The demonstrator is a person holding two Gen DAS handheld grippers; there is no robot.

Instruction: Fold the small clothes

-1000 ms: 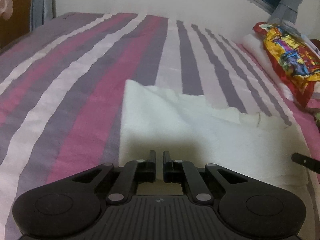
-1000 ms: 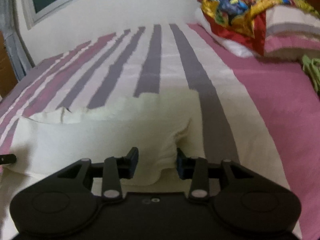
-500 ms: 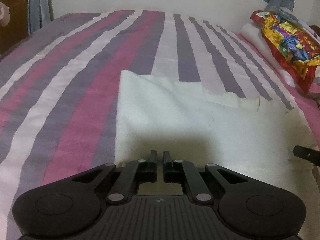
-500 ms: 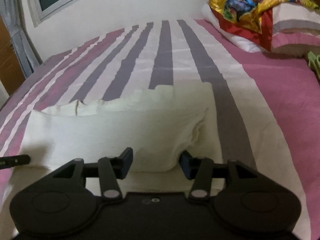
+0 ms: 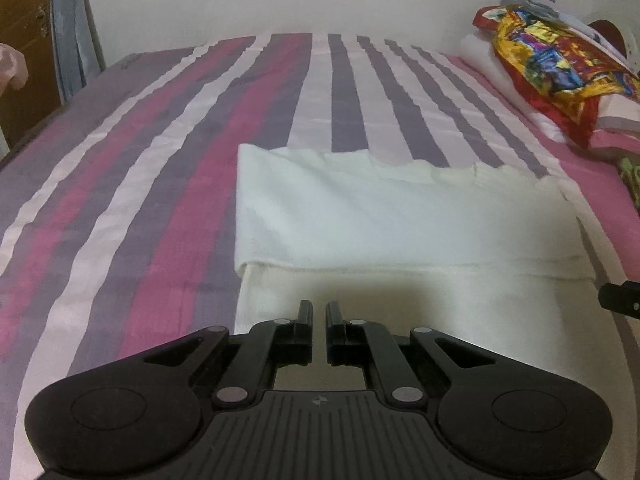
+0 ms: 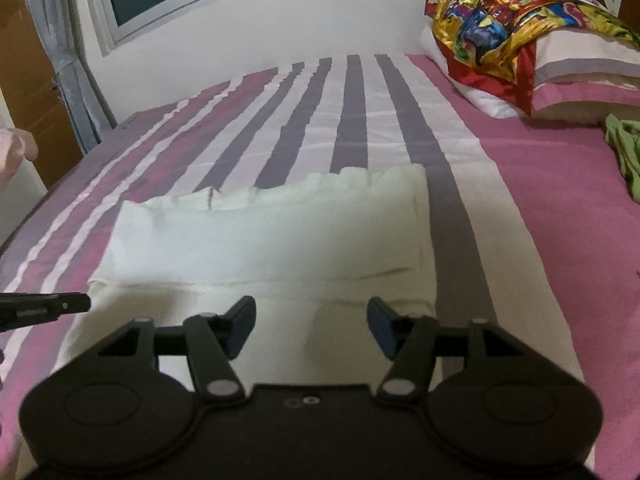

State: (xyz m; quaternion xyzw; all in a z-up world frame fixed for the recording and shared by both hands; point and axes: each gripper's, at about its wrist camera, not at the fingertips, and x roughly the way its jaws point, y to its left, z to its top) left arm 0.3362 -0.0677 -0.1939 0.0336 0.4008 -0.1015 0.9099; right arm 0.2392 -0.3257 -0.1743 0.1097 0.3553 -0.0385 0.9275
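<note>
The striped bed (image 6: 248, 128) carried a folded white cloth (image 6: 272, 236) at centre, pillows (image 6: 580, 64) at two o'clock, a green garment (image 6: 626, 152) at three.

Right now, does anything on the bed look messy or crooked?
Mostly tidy. The white cloth lies folded on the striped bedsheet, but its far edge looks ragged and uneven, with a small dark mark. A green garment sits crumpled by the right edge.
</note>
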